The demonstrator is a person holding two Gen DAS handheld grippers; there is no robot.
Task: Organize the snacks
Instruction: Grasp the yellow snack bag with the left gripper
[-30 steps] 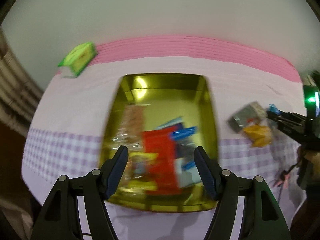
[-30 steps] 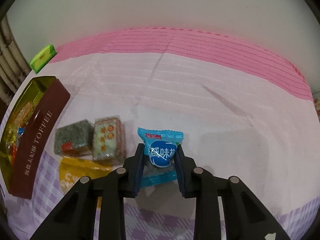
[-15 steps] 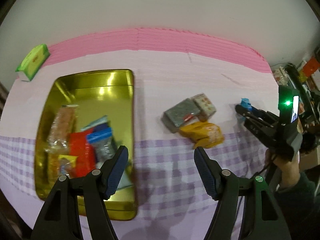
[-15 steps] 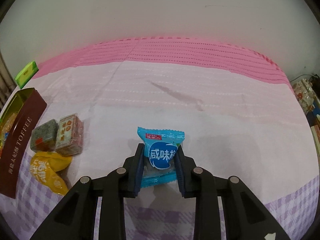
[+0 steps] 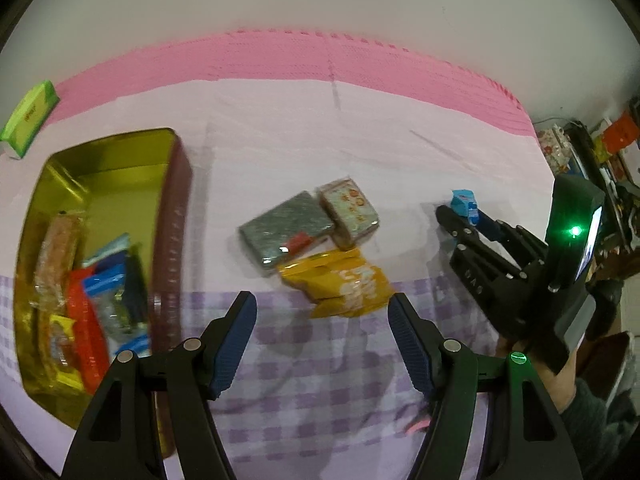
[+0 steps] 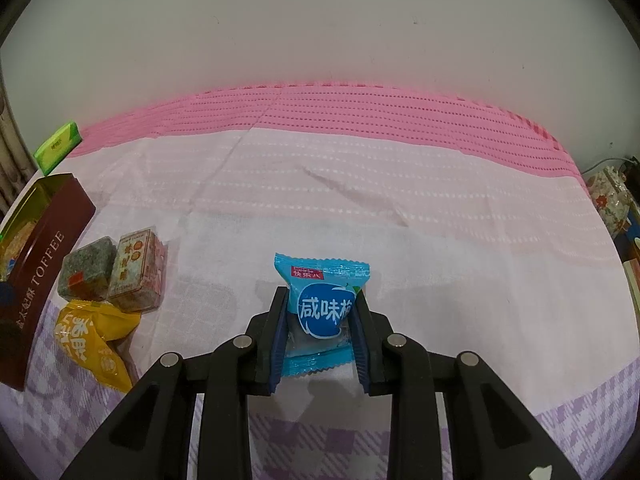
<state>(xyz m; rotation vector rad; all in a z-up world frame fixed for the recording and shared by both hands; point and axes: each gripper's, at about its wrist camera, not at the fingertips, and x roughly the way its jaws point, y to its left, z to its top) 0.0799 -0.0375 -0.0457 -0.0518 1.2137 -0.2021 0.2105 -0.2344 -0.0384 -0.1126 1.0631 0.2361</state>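
While the left gripper (image 5: 322, 334) was held wide open and empty, a blue candy (image 6: 322, 306) was pinched between the right gripper (image 6: 320, 330) fingers.

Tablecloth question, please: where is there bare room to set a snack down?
Free: the cloth between the blue packet and the pink strip. Crowded: the front of the tin, and the yellow packet cluster beside it.
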